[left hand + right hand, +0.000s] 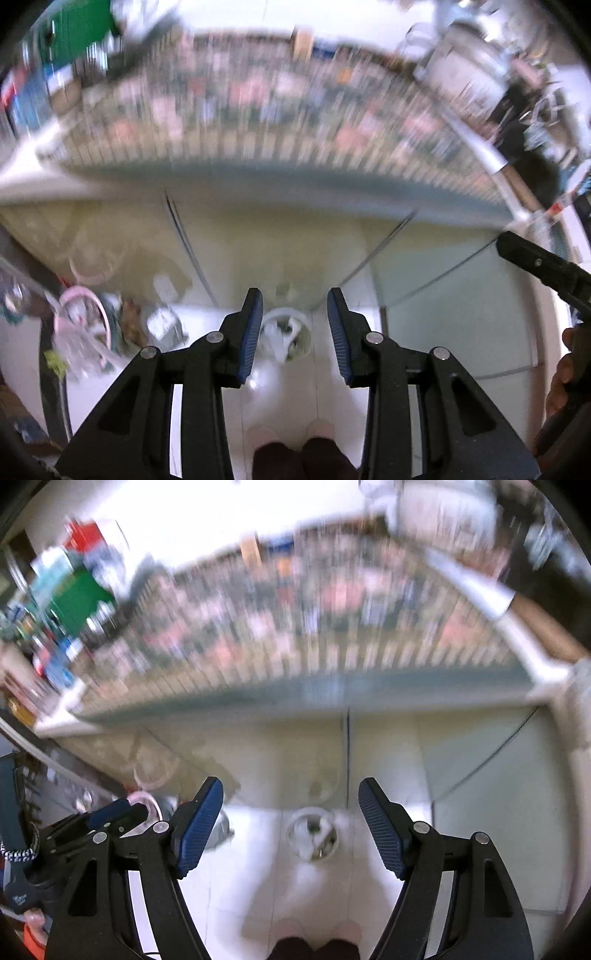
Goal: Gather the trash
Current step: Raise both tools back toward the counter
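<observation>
White floor tiles [258, 867] fill the lower half of both views, and on them, close to the front of a cabinet, stands a small round bin [313, 836] with pale crumpled scraps already lying inside. The bin [286, 338] shows between the fingers of the left gripper [295, 325], which hangs above it spread apart and carrying nothing. The right gripper [291, 823] is likewise released, its blue pads wide of each other and bare, with the same bin far below the gap.

Judging from this, some trash has already gone into the bin, and neither tool is bringing more at this instant. What is left is hard to say: the table top [295, 620] above the cabinet is covered by a busy patterned cloth, but motion blur smears everything on it, so I cannot tell whether any scraps lie there.

The cabinet's glass doors [436, 280] are greenish and frosted, meeting at a dark seam. At the left on the floor sits a jumble of things, among them a pink hoop-shaped object [83, 317] and a grey lump, too blurred to name. Green and red boxes crowd the far left edge of the table, and metal pots stand at its far right. The person's feet [317, 934] show at the bottom.
</observation>
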Available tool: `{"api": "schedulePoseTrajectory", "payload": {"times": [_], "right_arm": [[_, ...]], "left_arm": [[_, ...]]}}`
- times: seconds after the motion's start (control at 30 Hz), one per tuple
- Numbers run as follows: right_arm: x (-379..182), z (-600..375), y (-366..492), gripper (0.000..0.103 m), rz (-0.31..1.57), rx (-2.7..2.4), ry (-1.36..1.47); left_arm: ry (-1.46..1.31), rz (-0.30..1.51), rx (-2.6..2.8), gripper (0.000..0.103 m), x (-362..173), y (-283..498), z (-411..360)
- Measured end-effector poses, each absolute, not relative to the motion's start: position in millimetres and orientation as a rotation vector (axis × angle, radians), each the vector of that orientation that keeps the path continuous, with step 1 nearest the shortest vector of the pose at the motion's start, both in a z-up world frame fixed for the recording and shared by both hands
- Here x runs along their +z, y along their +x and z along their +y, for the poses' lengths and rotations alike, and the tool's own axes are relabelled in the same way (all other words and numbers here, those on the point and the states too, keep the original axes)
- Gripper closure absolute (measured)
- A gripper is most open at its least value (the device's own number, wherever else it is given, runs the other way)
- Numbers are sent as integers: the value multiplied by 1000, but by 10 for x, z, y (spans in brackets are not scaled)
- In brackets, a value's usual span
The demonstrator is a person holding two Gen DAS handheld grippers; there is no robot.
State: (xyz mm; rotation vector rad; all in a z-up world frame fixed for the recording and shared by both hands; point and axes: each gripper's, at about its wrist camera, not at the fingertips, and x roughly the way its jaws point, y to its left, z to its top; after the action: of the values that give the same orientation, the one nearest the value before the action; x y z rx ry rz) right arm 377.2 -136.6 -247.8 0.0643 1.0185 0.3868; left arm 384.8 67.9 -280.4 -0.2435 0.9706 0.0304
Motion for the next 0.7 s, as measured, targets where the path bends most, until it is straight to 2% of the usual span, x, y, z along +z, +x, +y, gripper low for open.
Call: {"api": "schedulePoseTrajectory", "payload": {"times": [0.17, 0.27, 0.4, 0.53, 0.57, 0.7], "right_arm": [[-1388, -1528, 3501, 30, 813, 351, 64], [-909, -1550, 3336, 30, 705, 315, 57], [-431, -1535, 3078, 30, 579, 281, 38], [-145, -1493, 2873, 30, 461, 266, 15], [-91, -1473, 2863, 28, 444, 263, 11], [70, -1469, 2791, 20, 380, 247, 22]], "left_arm": [[-194, 793, 5, 68, -1708, 3669, 650], [-171, 680, -8, 60, -1147, 3507, 657], [-135, 537, -30, 54, -522, 3234, 682], [-129, 432, -35, 41, -174, 3018, 677], [-131, 416, -37, 34, -123, 2985, 675], [-111, 366, -25, 19, 35, 2940, 682]]}}
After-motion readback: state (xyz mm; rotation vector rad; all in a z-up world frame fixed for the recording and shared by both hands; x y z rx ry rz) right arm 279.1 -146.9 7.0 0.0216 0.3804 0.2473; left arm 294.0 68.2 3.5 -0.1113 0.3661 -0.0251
